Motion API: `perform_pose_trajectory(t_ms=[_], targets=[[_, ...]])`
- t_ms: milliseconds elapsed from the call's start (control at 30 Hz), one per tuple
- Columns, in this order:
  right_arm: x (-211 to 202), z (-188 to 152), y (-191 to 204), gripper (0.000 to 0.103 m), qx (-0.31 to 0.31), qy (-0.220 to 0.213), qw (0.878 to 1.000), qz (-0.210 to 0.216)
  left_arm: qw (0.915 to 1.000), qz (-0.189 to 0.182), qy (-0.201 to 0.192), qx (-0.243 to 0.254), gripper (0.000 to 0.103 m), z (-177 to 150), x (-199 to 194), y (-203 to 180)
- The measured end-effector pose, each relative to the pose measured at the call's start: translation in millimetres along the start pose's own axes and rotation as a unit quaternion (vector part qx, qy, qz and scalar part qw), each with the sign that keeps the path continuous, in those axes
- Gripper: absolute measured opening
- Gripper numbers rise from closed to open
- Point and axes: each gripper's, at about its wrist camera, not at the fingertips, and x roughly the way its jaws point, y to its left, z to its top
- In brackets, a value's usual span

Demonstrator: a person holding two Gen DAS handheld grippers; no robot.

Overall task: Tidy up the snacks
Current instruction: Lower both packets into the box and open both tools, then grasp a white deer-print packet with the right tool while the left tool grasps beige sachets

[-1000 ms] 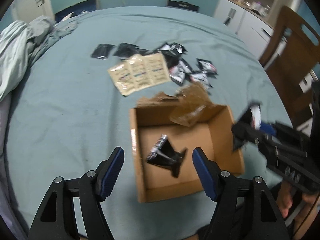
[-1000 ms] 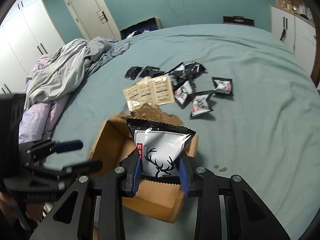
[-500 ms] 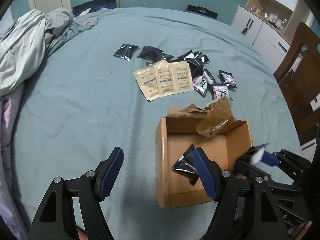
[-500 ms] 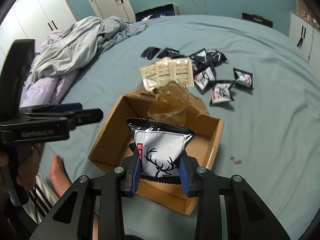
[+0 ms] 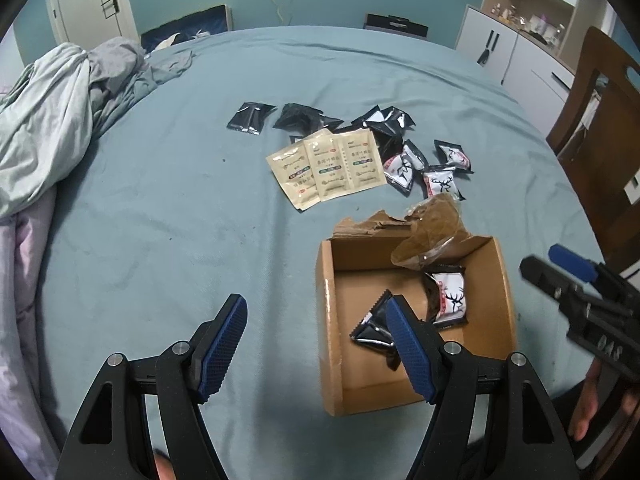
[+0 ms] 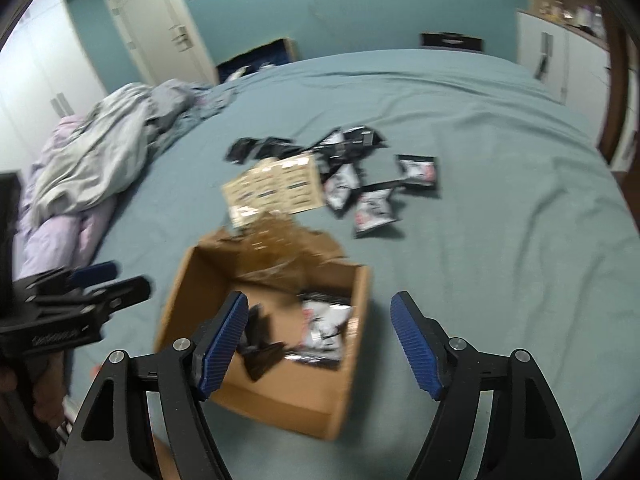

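Observation:
An open cardboard box [image 5: 505, 300] [image 6: 352, 384] sits on the teal bed. Inside lie a white deer-print snack packet [image 5: 451, 298] [image 6: 325, 320] and a black packet [image 5: 372, 330] [image 6: 260, 354]. My right gripper [image 6: 320, 344] hangs over the box, jaws opening, nothing between them. It also shows at the right edge of the left wrist view [image 5: 568, 276]. My left gripper [image 5: 316, 344] is open and empty, beside the box's left wall. Further back lie beige sachets [image 5: 330, 166] [image 6: 276, 190] and several black and white packets [image 5: 440, 182] [image 6: 372, 208].
Crumpled brown wrapping [image 5: 430, 236] hangs over the box's far wall. Bunched grey bedding [image 5: 60, 108] lies at the left of the bed. A wooden chair [image 5: 600, 128] and white cabinets [image 5: 516, 52] stand to the right. A person's hand [image 5: 588, 412] holds the right gripper.
The right gripper has opened and the deer-print packet has dropped from it into the box. The left gripper stays open, the box now further right in its view.

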Motion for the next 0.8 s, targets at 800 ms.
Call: perform_pose_trajectory(t_ms=[800], targets=[[92,74,-42,0.073,0.048,0.045,0.998,-0.019,0.9988,-0.016,0.045,-0.011,0.075,23,36,11]])
